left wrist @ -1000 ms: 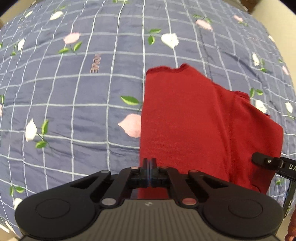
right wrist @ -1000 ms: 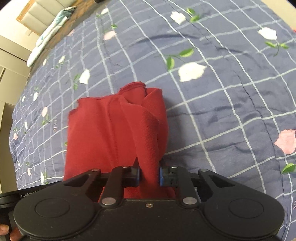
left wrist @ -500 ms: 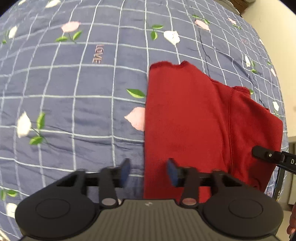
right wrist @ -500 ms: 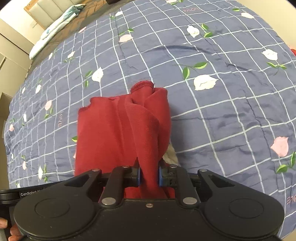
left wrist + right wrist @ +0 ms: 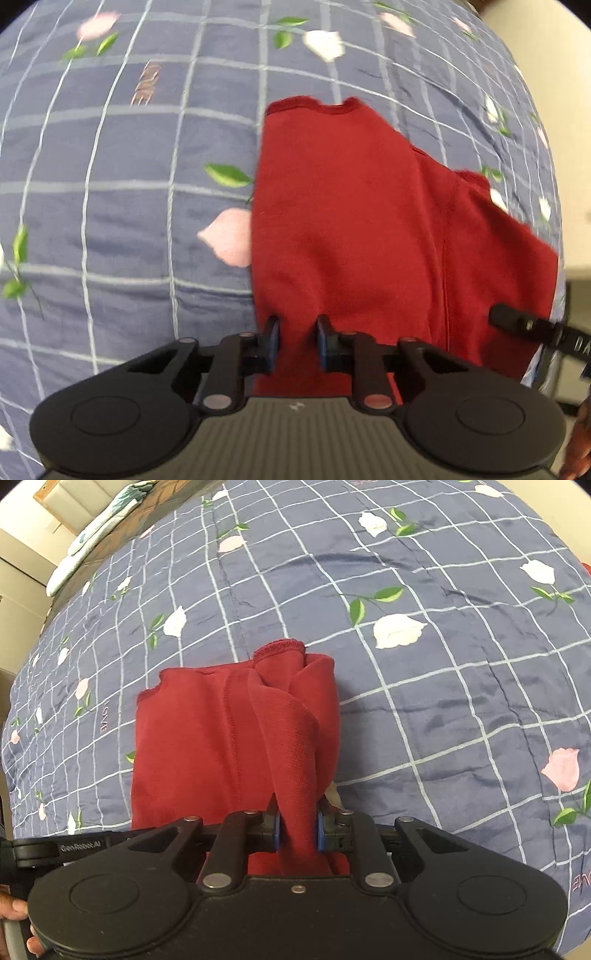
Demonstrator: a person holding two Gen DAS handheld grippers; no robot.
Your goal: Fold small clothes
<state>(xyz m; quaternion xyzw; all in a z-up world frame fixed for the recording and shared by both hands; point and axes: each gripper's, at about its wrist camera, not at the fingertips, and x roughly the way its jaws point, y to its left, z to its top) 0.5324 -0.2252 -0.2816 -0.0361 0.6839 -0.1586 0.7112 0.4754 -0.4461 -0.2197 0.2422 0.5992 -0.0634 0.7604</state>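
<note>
A red knit garment (image 5: pixel 351 221) lies folded in a long strip on the blue checked bedspread (image 5: pixel 110 221). My left gripper (image 5: pixel 297 332) stands at the strip's near left corner. Its jaws are narrowly apart with flat cloth between them. In the right wrist view my right gripper (image 5: pixel 298 827) is shut on a bunched fold of the red garment (image 5: pixel 199 746). That fold rises from the strip's right side, and the rest of the garment stays flat on the bed. The right gripper's body shows at the right edge of the left wrist view.
The bedspread (image 5: pixel 443 701) with its rose print spreads out on all sides. A folded pale textile (image 5: pixel 96 517) lies at the far left corner beside a wall. The left gripper's body (image 5: pixel 74 847) and a hand (image 5: pixel 14 908) sit low on the left.
The left gripper let go of the near edge, opened wide, shifted right over the cloth and has narrowed its jaws again. The right gripper has stayed shut on its fold, lifting it a little.
</note>
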